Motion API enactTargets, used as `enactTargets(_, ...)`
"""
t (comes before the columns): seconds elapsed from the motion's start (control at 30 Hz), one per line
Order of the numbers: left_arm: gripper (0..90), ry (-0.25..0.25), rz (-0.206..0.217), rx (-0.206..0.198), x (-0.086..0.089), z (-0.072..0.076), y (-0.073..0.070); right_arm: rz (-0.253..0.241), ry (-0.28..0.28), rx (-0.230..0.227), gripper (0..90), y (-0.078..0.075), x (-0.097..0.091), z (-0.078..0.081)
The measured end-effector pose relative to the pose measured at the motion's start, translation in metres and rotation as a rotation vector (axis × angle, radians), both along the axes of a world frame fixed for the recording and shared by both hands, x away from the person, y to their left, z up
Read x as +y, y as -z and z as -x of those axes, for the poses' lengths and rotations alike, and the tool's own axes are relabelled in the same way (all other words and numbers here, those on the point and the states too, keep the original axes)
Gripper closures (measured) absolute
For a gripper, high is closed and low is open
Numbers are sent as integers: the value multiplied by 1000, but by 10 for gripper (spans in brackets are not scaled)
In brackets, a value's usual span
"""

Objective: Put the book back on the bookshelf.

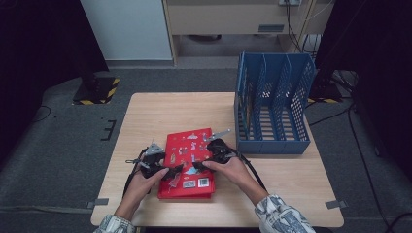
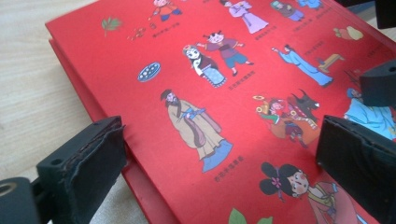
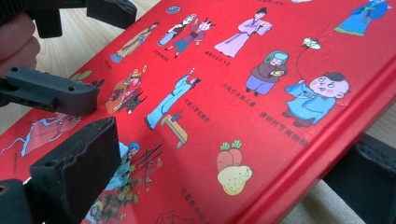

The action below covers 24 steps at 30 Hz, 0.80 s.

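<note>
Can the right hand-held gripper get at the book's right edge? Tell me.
Probably yes: the right hand-held gripper already has its open jaws straddling the right edge of the red book, with nothing in between.

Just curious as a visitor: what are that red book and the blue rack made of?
The red book looks like glossy printed card: light sheens across its cartoon cover. The blue rack looks like moulded plastic, going by its evenly coloured, perforated walls.
</note>
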<state>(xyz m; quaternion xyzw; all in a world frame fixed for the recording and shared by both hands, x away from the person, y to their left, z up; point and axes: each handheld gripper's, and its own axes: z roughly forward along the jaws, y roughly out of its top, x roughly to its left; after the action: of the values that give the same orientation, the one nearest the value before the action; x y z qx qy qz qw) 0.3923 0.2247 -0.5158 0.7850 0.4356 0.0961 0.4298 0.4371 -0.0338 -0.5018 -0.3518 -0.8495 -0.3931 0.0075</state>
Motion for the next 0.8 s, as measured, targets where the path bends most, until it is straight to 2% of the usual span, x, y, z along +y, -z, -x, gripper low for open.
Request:
enactTargets(0.17, 0, 10, 8, 11, 2, -3, 1, -2, -3, -2, 21, 0, -1, 0)
enactTargets(0.4, 7, 34, 0, -15, 3, -5, 3, -1, -2, 9, 22, 5, -4, 0)
enactTargets(0.5, 62, 15, 0, -14, 6, -5, 1, 1, -3, 11, 22, 4, -4, 0)
enactTargets(0.57, 88, 0, 14, -8, 6, -5, 0, 0, -1, 1, 22, 2, -4, 1)
enactTargets(0.73, 103, 8, 26, -9, 7, -3, -3, 11, -6, -49, 26, -7, -3, 7)
enactTargets(0.8, 107, 13, 35, -4, 7, -2, -3, 9, -7, -49, 29, -9, -3, 8)
